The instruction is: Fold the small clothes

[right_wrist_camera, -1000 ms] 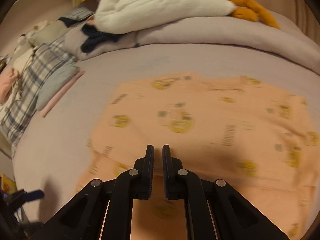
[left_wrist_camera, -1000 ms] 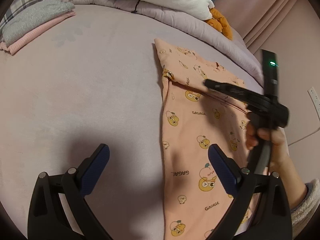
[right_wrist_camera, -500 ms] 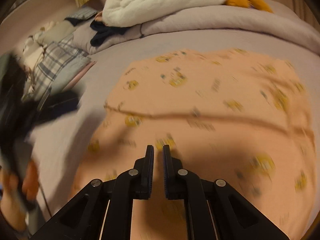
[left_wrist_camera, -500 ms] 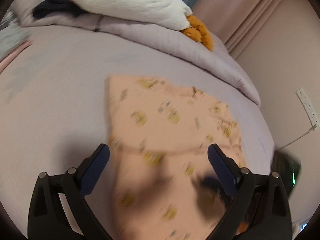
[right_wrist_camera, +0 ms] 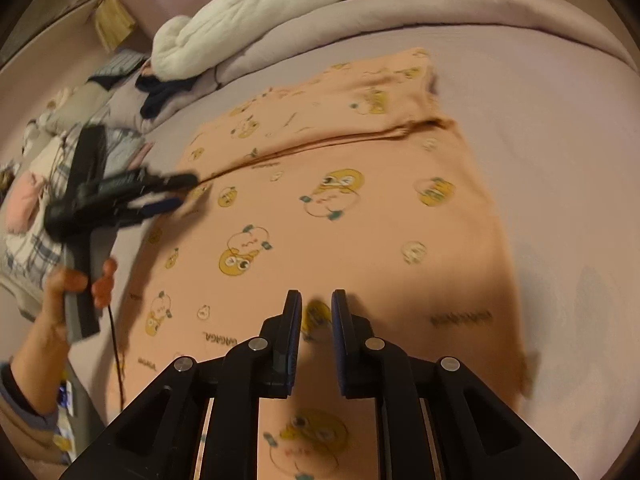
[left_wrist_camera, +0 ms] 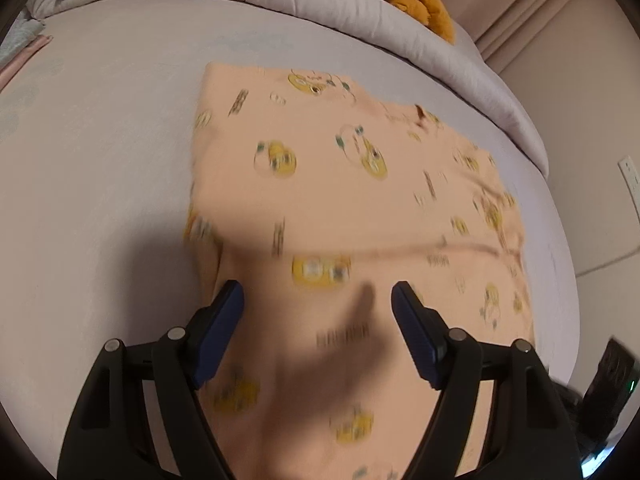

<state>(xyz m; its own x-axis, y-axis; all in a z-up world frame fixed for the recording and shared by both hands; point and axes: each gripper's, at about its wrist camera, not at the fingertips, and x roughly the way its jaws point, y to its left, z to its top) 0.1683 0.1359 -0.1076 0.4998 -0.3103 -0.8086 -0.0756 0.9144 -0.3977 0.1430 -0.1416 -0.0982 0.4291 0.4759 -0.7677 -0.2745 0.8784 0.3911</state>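
A peach garment with yellow cartoon prints (left_wrist_camera: 344, 208) lies spread flat on the lilac bed, one part folded over itself along a seam. It also fills the right wrist view (right_wrist_camera: 320, 208). My left gripper (left_wrist_camera: 318, 304) is open and empty, hovering over the near part of the cloth. It shows from the side in the right wrist view (right_wrist_camera: 180, 190), at the garment's left edge. My right gripper (right_wrist_camera: 316, 308) has its jaws a narrow gap apart, empty, above the cloth's near part.
The lilac bed sheet (left_wrist_camera: 100, 160) surrounds the garment. A rolled duvet (left_wrist_camera: 320, 4) with a white and orange plush toy (right_wrist_camera: 256, 24) lies along the far side. Folded clothes, plaid and pink (right_wrist_camera: 36, 200), are stacked at the left. A wall socket (left_wrist_camera: 630, 176) is at right.
Both grippers swung over the garment. The left one moved from the bare sheet onto the cloth and narrowed slightly. The right gripper's jaws parted a little.
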